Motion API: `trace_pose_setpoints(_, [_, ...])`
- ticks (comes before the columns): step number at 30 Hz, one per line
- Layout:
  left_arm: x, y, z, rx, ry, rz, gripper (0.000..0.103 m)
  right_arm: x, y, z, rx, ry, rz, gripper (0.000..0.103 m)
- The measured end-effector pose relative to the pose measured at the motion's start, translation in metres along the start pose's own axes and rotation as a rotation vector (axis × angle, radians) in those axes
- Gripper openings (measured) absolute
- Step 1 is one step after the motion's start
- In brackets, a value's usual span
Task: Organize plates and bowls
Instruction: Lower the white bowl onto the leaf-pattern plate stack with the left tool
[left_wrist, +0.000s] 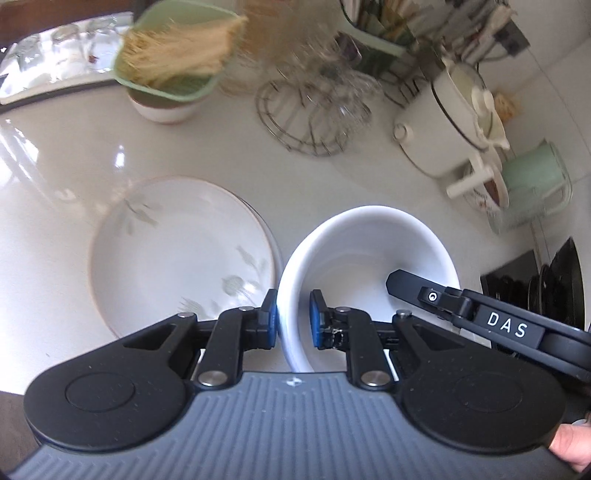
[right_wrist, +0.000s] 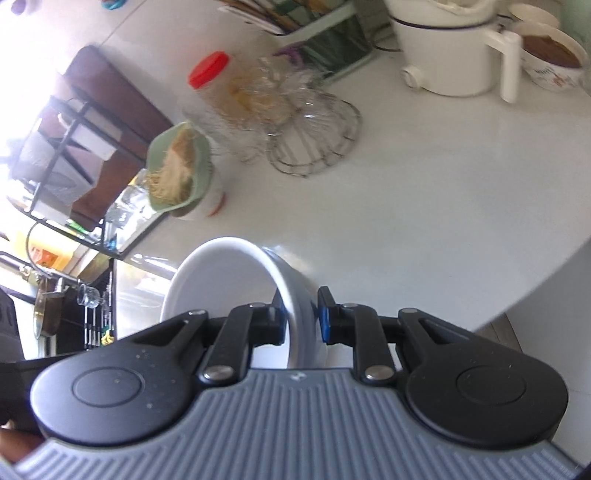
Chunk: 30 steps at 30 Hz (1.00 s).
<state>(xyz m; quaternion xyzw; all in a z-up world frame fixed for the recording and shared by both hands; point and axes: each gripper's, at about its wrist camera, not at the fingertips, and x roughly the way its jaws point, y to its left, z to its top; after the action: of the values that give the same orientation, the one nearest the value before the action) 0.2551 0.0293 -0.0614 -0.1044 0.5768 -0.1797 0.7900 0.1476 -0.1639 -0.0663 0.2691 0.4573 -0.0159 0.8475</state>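
Left wrist view: a glossy, pale surface (left_wrist: 207, 147) spreads ahead, throwing back window glare at far left. The left tool (left_wrist: 293, 319) has its blue-padded fingers (left_wrist: 271, 321) closed on the near rim of a smooth white bowl (left_wrist: 369, 254), one pad outside the wall and one inside. Just to the tool's left lies a shallow cream plate (left_wrist: 177, 254) with faint leaf prints and a thin tan rim; it seems to rest on a second plate, though only a sliver of edge shows. The right tool (left_wrist: 480, 314), black and lettered "DAS", reaches in from the right with a finger over the bowl's far side. Farther ahead stand a round wire trivet (left_wrist: 306, 118), a green colander (left_wrist: 166, 59) of pale strands on a white cup, and ahead-right a white lidded pot (left_wrist: 450, 122) with a stick handle.

Right wrist view: the right tool (right_wrist: 301, 317) clamps the same bowl (right_wrist: 221, 280) by its rim, the bowl tipped on edge, wall between the pads. The white surface (right_wrist: 424, 184) ends in a curved edge to the right. Ahead-left are the colander (right_wrist: 181, 173) and a clear jar with a red lid (right_wrist: 208, 70); ahead sit the wire trivet (right_wrist: 317, 147) and the white pot (right_wrist: 447, 55). This view is blurred.
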Motion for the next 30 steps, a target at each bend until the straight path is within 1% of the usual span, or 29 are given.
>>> trace_pose_setpoints(3, [-0.012,0.022,0.007,-0.014,-0.021,0.005,0.020,0.007,0.023,0.003,-0.034,-0.007,0.016,0.020])
trace_pose_setpoints(7, [-0.023,0.056,0.014,-0.033,-0.013,0.021,0.020,0.023,0.053,-0.001,-0.060,0.002,0.026,0.020])
trace_pose_setpoints(11, [-0.023,0.087,0.017,-0.060,0.005,0.031,0.020,0.045,0.074,-0.008,-0.058,0.042,0.043,0.020])
trace_pose_setpoints(14, [-0.016,0.102,0.019,-0.082,0.016,0.037,0.020,0.061,0.082,-0.012,-0.061,0.081,0.049,0.020])
trace_pose_setpoints(18, [-0.001,0.115,0.022,-0.101,0.046,0.028,0.020,0.077,0.088,-0.016,-0.073,0.117,0.027,0.020])
trace_pose_setpoints(22, [0.015,0.120,0.024,-0.099,0.075,0.024,0.020,0.092,0.087,-0.018,-0.054,0.135,0.001,0.020])
trace_pose_setpoints(27, [0.035,0.123,0.029,-0.075,0.103,0.035,0.020,0.109,0.082,-0.018,-0.051,0.154,-0.029,0.020])
trace_pose_setpoints(30, [0.044,0.123,0.032,-0.044,0.112,0.049,0.020,0.119,0.079,-0.018,-0.056,0.154,-0.037,0.020])
